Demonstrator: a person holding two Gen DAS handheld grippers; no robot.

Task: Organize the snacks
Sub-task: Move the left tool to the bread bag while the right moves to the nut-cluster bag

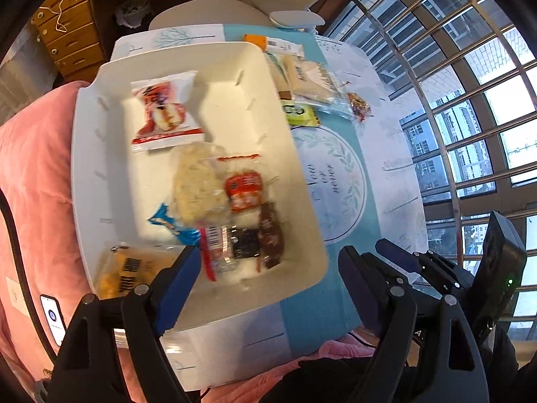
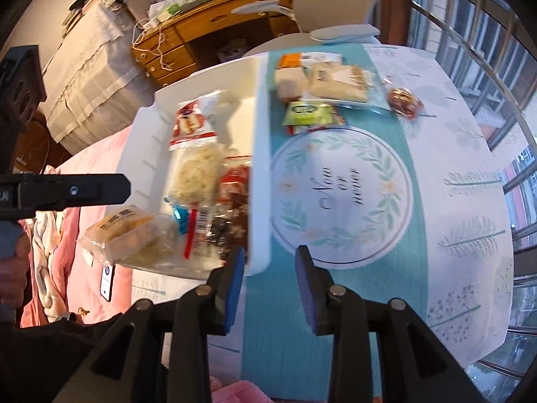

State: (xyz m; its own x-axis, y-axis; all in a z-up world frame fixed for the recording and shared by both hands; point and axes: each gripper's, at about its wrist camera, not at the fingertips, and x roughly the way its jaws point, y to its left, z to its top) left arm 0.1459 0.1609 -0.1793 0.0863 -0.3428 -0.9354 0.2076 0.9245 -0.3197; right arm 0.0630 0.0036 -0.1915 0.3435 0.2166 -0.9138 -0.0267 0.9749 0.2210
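A white bin (image 1: 302,181) (image 2: 260,154) on the table holds several snack packs: a red-and-white pack (image 1: 164,110), a clear bag of pale puffs (image 1: 198,184), a small red pack (image 1: 243,191) and a brown bar (image 1: 271,235). A yellow snack pack (image 1: 131,268) (image 2: 124,235) lies over the bin's near left rim. More snacks lie on the table past the bin: a green pack (image 1: 300,114) (image 2: 307,112), beige packs (image 2: 339,84) and a red candy (image 2: 404,100). My left gripper (image 1: 272,275) is open over the bin's near end. My right gripper (image 2: 270,265) is open and empty above the bin's near right corner.
The round table (image 2: 470,201) has a white and teal cloth with a wreath print (image 2: 340,194). A pink blanket (image 1: 37,174) and a phone (image 1: 53,319) lie to the left. Window bars (image 1: 470,100) stand to the right. A wooden drawer unit (image 2: 188,40) is behind.
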